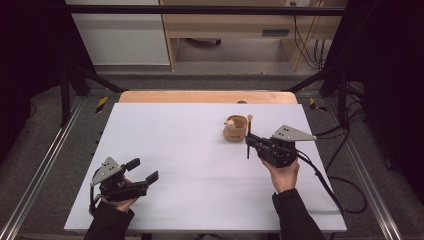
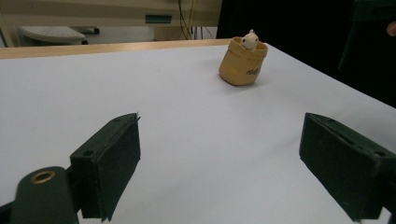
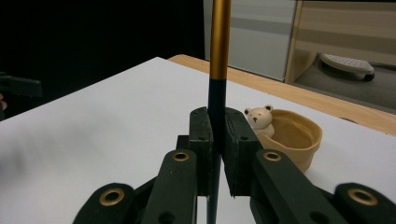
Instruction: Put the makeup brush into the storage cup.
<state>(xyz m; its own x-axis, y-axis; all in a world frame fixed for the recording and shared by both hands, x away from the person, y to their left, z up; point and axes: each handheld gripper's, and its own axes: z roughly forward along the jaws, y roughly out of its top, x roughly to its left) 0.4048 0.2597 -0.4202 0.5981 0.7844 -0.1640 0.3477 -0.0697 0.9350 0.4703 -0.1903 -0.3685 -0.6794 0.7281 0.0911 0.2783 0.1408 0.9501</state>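
From the high view, a white desk (image 1: 190,165) carries a small tan cup (image 1: 235,128) toward its far right part. The right tool (image 1: 248,142) sits just beside the cup on the near side, clenched on a thin stick (image 1: 248,135) that stands about upright, with its black lower part in the jaws and its golden top beside the cup's rim. The left tool (image 1: 145,170) rests near the desk's front left corner, well apart from the cup, with its jaws spread and nothing between them. The right hand is plainly the nearer one to the cup.

In the left gripper view, the left tool (image 2: 219,163) is released, with bare desk (image 2: 187,121) between the jaws. The cup (image 2: 244,63) stands far ahead and a little right, with a small pale bear figure (image 2: 251,40) peeking over its rim.

In the right gripper view, the right tool (image 3: 217,140) grips the stick (image 3: 219,42) tightly, the stick's long axis running straight up. The cup (image 3: 294,140) lies just ahead and to the right of the jaws, with the bear (image 3: 259,119) at its near rim. The hollow behind the bear looks empty. Any coming move probably turns on carrying the stick a short way forward and right over that open mouth.
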